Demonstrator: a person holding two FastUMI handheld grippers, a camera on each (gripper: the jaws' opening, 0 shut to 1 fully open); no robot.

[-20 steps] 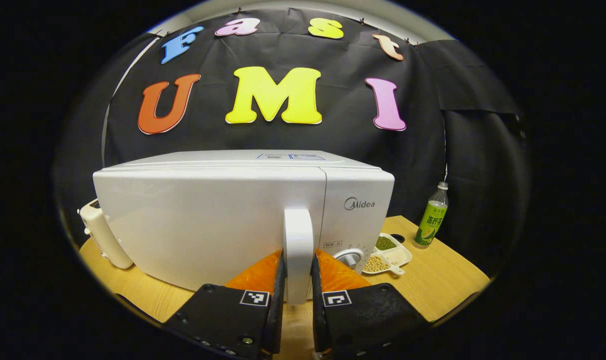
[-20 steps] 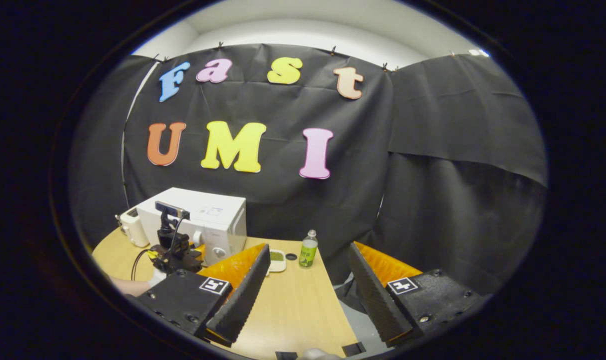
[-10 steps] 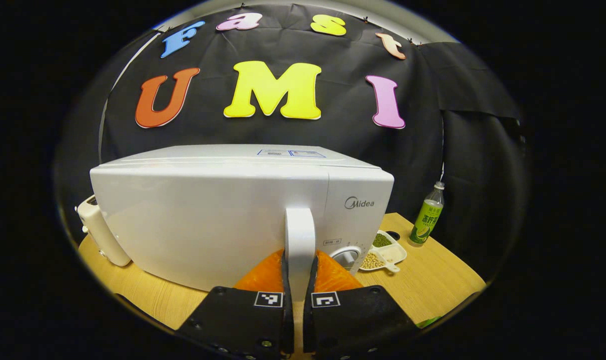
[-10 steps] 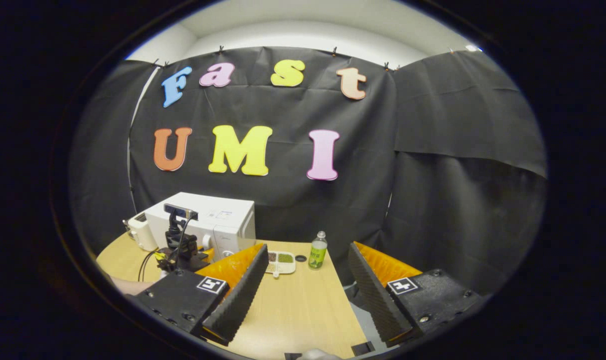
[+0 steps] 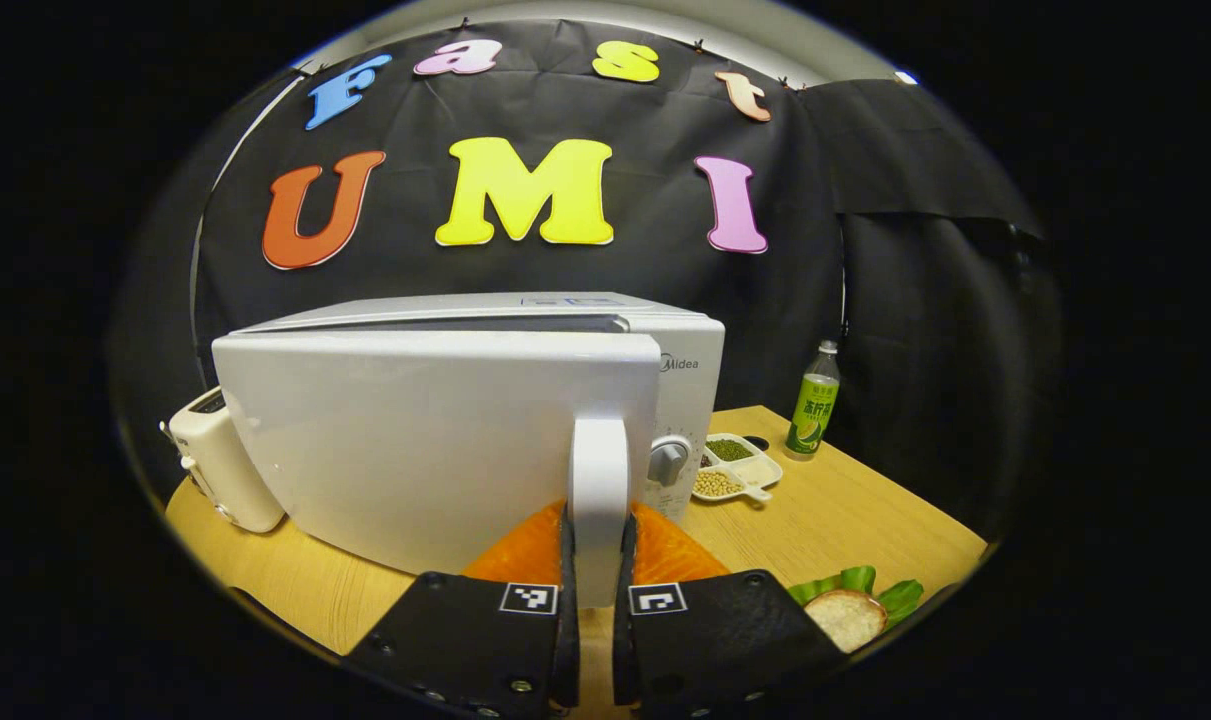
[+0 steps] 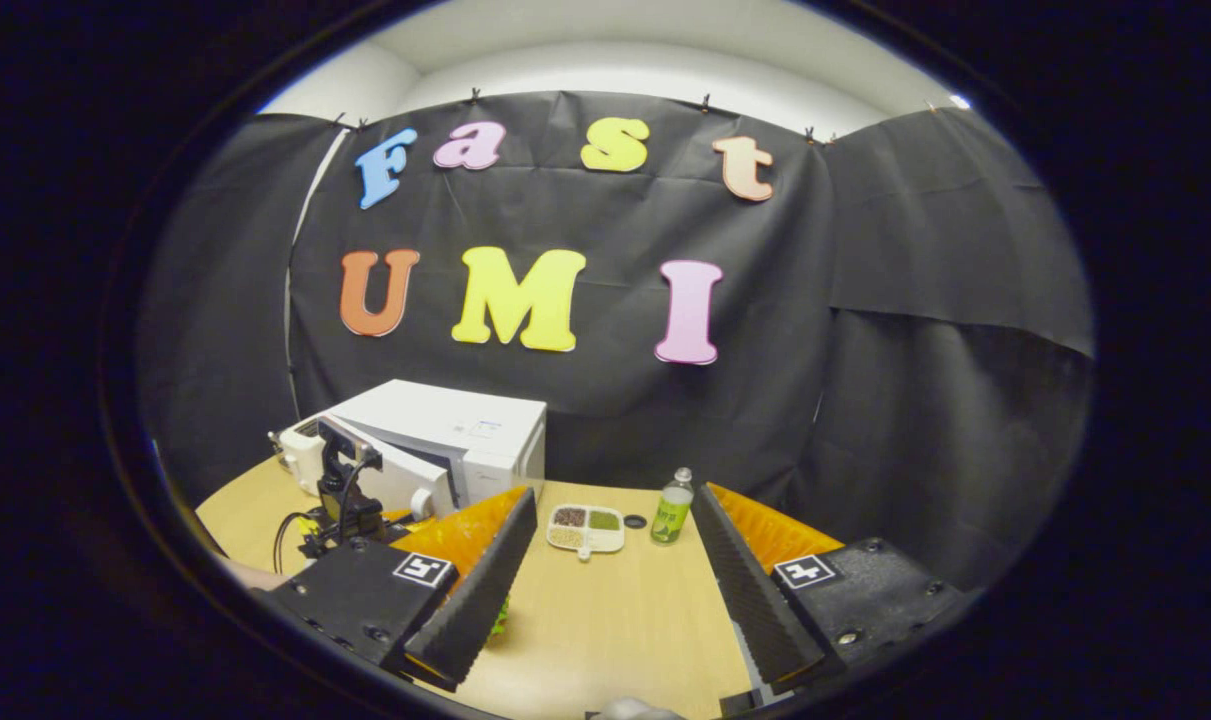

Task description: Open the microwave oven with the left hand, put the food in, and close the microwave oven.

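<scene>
At the microwave [image 5: 445, 420] front, left tool [image 5: 597, 560] clamps the door handle [image 5: 599, 470], door ajar; right tool [image 6: 610, 575] gapes wide. Next, probably swinging it fully open.

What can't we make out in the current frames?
- Microwave cavity: left gripper view, hidden behind the part-open door.
- Food: left gripper view, cut off at the edge.
- Tray contents: right gripper view, too small to identify.
- Left gripper: right gripper view, fingers too small to see.
</scene>
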